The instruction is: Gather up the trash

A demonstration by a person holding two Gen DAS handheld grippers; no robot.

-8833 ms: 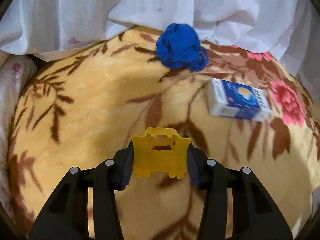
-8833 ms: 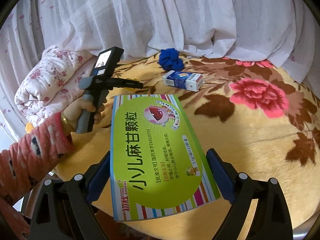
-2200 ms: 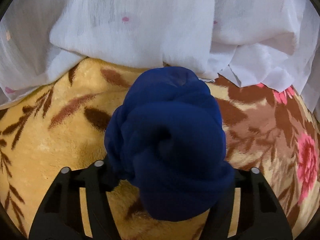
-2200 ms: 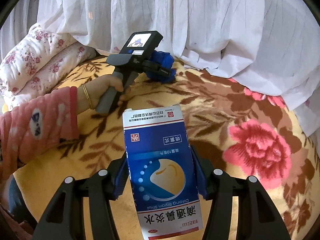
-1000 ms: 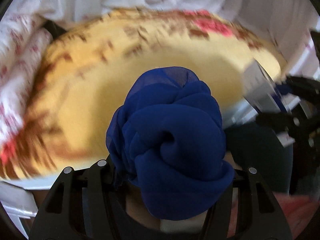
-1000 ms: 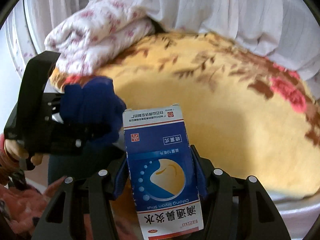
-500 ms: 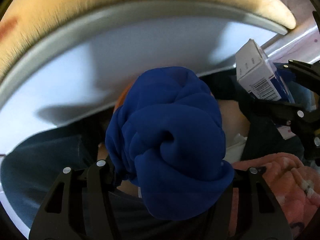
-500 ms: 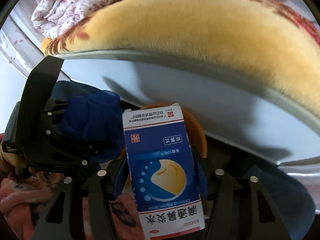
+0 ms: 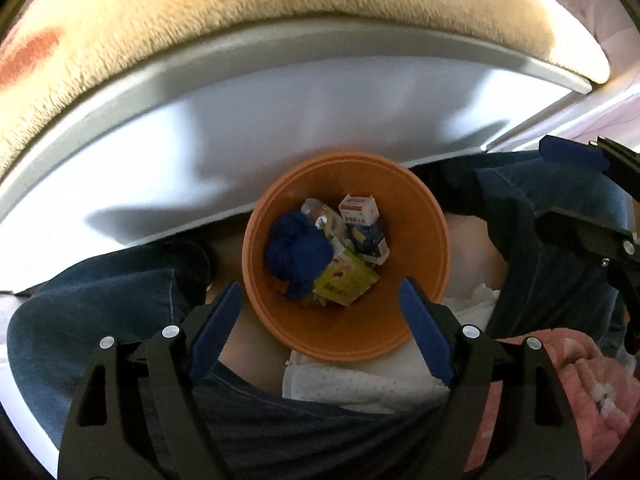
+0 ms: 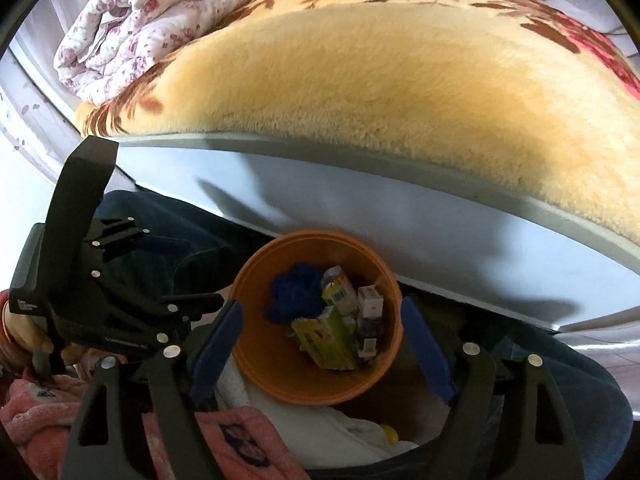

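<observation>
Hanging above the orange bin [image 9: 424, 240], both tools stand empty: the left gripper [image 9: 320, 320] and the right gripper [image 10: 320, 340] have each just been opening, their jaws now spread wide with nothing between them. The blue cloth wad [image 9: 298, 254] lies at the left of the bin's bottom, and the blue-and-white carton [image 9: 370, 238] rests to its right among other boxes, including a green-and-yellow box [image 9: 346, 280] at the near side and a small red-and-white box [image 9: 359, 209] at the far side. Judging by this, the dropping step looks done for these two pieces; whether more trash waits on the bed cannot be told, since only the near edge of the yellow blanket [image 10: 380, 92] shows, and no litter lies on that part.

The bin is round, smooth and hard-looking plastic, tapering downward. The cloth is soft, knotted and matte. The cartons are flat-sided printed card, crisp at the corners. The blanket is thick plush with a brown and red floral print, above a pale, smooth bed frame [image 10: 360, 208]. A folded flowered quilt [image 10: 152, 12] lies at the far left.
</observation>
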